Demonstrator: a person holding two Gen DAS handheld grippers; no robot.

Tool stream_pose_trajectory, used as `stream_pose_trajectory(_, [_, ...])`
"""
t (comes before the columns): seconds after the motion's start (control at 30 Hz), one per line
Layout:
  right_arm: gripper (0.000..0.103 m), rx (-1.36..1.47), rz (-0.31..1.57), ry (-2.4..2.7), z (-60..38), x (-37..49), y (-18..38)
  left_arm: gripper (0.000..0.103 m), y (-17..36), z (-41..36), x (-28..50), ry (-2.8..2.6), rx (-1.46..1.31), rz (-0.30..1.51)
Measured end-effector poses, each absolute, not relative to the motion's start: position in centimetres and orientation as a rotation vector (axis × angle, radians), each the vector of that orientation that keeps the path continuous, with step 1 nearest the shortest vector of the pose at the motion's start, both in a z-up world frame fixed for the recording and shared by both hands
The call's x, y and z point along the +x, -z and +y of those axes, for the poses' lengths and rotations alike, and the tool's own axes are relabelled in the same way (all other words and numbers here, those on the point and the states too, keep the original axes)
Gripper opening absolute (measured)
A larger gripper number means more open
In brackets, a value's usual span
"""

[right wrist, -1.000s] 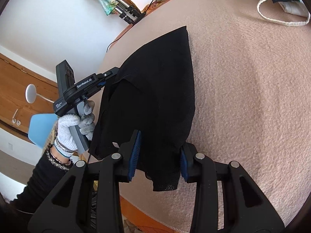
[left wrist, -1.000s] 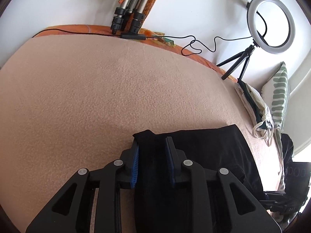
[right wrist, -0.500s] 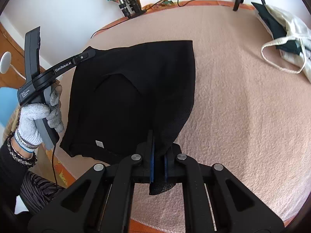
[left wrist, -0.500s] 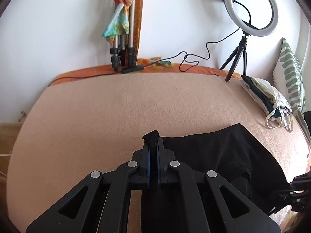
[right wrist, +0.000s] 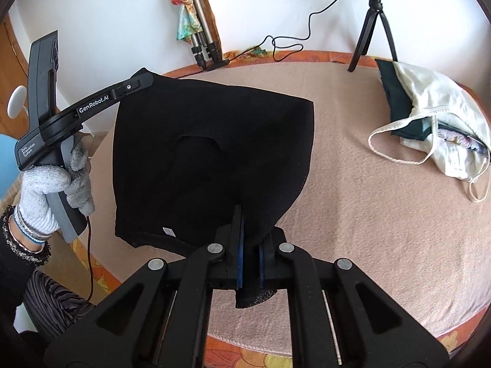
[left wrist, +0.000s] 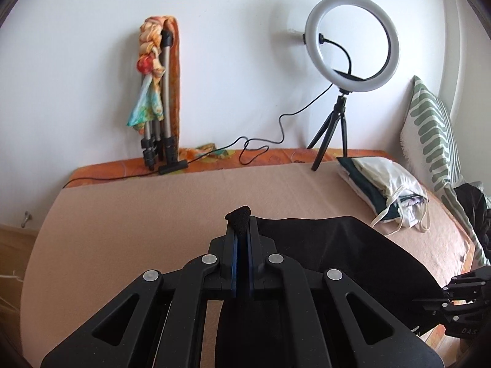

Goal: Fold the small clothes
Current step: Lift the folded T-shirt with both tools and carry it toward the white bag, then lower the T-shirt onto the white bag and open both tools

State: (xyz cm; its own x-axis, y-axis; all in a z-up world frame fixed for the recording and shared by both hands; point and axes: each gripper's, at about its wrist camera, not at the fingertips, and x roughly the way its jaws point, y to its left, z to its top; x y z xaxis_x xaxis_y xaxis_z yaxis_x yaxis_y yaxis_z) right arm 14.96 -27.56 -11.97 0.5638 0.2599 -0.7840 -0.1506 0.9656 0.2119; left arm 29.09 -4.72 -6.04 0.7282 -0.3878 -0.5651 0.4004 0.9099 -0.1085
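A black garment point(right wrist: 211, 150) hangs stretched in the air above the beige blanket point(right wrist: 368, 214), held at two corners. My left gripper point(left wrist: 241, 230) is shut on one corner, and a small tuft of black cloth point(left wrist: 239, 216) pokes out past its tips. In the right wrist view the left gripper point(right wrist: 144, 77) comes in from the left, held by a gloved hand point(right wrist: 49, 190). My right gripper point(right wrist: 250, 230) is shut on the other corner, with a flap of cloth hanging below its pads. A white label point(right wrist: 168, 231) shows at the garment's lower hem.
A pile of white and dark green clothes point(right wrist: 429, 116) lies at the blanket's right. A ring light on a tripod point(left wrist: 353, 46) and a folded tripod with a colourful scarf point(left wrist: 156, 98) stand against the wall. A striped cushion point(left wrist: 429, 128) leans at far right.
The right gripper's fingers closed on the garment's corner. Both grippers rose, lifting the black garment off the blanket, and both views tilted up toward the wall.
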Motion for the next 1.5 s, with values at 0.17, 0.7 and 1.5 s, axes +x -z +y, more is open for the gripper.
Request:
stream_pose_trajectory(0.17, [0.007, 0.129, 0.89, -0.184, -31.6, 14.5, 9.7, 0.003, 3.3, -9.4, 29.2, 0.494, 0.042, 0.568])
stream_pose_trajectory(0.7, [0.007, 0.043, 0.795, 0.084, -46.8, 15.0, 5.4, 0.003, -0.7, -27.7, 31.1, 0.696, 0.085, 0.475])
stream_pose_trajectory(1.5, [0.007, 0.085, 0.852, 0.109, -60.7, 26.3, 12.6, 0.003, 8.6, -41.4, 42.4, 0.619, 0.192, 0.531])
